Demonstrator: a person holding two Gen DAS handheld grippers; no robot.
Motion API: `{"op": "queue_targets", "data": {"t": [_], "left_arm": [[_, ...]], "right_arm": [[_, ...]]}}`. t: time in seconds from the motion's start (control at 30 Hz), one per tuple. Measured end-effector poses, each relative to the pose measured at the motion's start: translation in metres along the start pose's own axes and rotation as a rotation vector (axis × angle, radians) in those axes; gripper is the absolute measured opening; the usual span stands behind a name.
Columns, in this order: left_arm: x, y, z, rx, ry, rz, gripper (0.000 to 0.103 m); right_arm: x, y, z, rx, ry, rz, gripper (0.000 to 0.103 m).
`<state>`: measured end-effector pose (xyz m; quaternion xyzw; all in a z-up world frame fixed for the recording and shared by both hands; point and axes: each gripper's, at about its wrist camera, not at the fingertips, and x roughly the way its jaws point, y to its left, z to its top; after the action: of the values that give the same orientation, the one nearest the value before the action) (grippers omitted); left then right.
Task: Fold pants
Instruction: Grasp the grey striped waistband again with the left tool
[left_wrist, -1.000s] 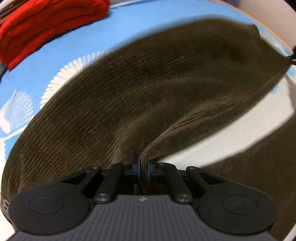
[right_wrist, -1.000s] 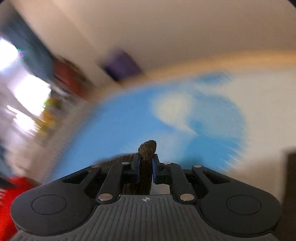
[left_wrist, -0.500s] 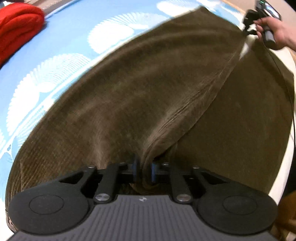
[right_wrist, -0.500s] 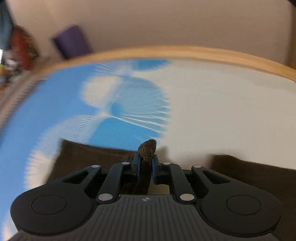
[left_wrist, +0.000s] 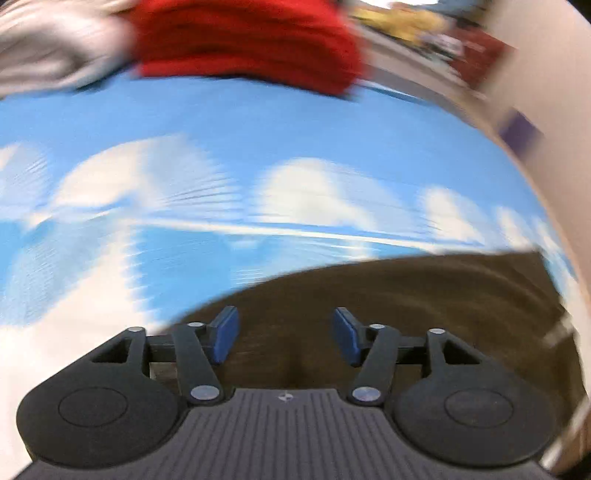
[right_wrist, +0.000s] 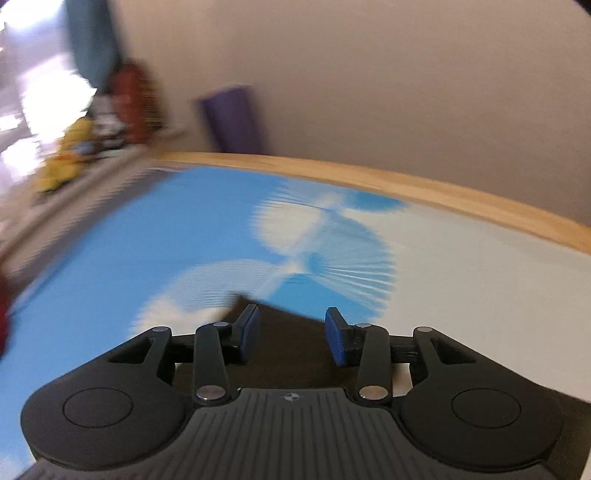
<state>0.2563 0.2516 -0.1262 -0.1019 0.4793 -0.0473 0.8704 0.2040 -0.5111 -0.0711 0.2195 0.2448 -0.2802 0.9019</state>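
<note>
The dark brown corduroy pants (left_wrist: 406, 295) lie flat on the blue-and-white patterned cover (left_wrist: 258, 122), filling the lower right of the left wrist view. My left gripper (left_wrist: 286, 338) hovers over their near edge, jaws opening, nothing between the blue pads (left_wrist: 225, 332). In the right wrist view a corner of the pants (right_wrist: 291, 343) lies below my right gripper (right_wrist: 291, 338). Its jaws are opening too, and its blue pads (right_wrist: 249, 332) stand apart from the cloth.
A folded red garment (left_wrist: 243, 40) and a grey-white one (left_wrist: 48, 48) lie at the far side of the cover. A wooden edge (right_wrist: 406, 184) borders the surface, with a wall and a purple object (right_wrist: 232, 118) behind. Blurred clutter (right_wrist: 70, 155) stands at the left.
Both grippers have let go of the pants and their jaws have spread. The left one has swung away toward the red garment; the right one has risen. The pants now lie flat.
</note>
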Motion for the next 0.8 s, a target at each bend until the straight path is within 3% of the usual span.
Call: {"op": "queue_targets", "data": {"t": [0.13, 0.23, 0.33, 0.4, 0.47, 0.53, 0.7, 0.8], "left_arm": [[0.025, 0.064, -0.015, -0.167, 0.074, 0.092, 0.068], [0.041, 0.088, -0.035, -0.208, 0.139, 0.080, 0.068], [0.049, 0.086, -0.047, -0.192, 0.135, 0.028, 0.068], [0.051, 0.078, -0.049, -0.155, 0.104, 0.025, 0.055], [0.045, 0.073, -0.049, -0.112, 0.066, 0.029, 0.031], [0.033, 0.073, -0.048, -0.122, 0.024, 0.011, 0.026], [0.001, 0.056, -0.043, -0.105, -0.115, 0.058, 0.026], [-0.025, 0.046, -0.042, -0.201, -0.130, 0.109, 0.037]], "right_arm": [[-0.061, 0.031, -0.002, -0.107, 0.002, 0.218, 0.046], [-0.112, 0.036, -0.006, -0.165, 0.001, 0.337, 0.051], [-0.148, 0.028, -0.019, -0.194, -0.011, 0.386, 0.052], [-0.163, 0.020, -0.031, -0.211, -0.031, 0.387, 0.052], [-0.170, 0.007, -0.049, -0.214, -0.051, 0.349, 0.052], [-0.165, -0.002, -0.059, -0.210, -0.009, 0.264, 0.052], [-0.171, -0.021, -0.055, -0.135, -0.017, 0.201, 0.052], [-0.171, -0.029, -0.056, -0.106, 0.003, 0.193, 0.052]]}}
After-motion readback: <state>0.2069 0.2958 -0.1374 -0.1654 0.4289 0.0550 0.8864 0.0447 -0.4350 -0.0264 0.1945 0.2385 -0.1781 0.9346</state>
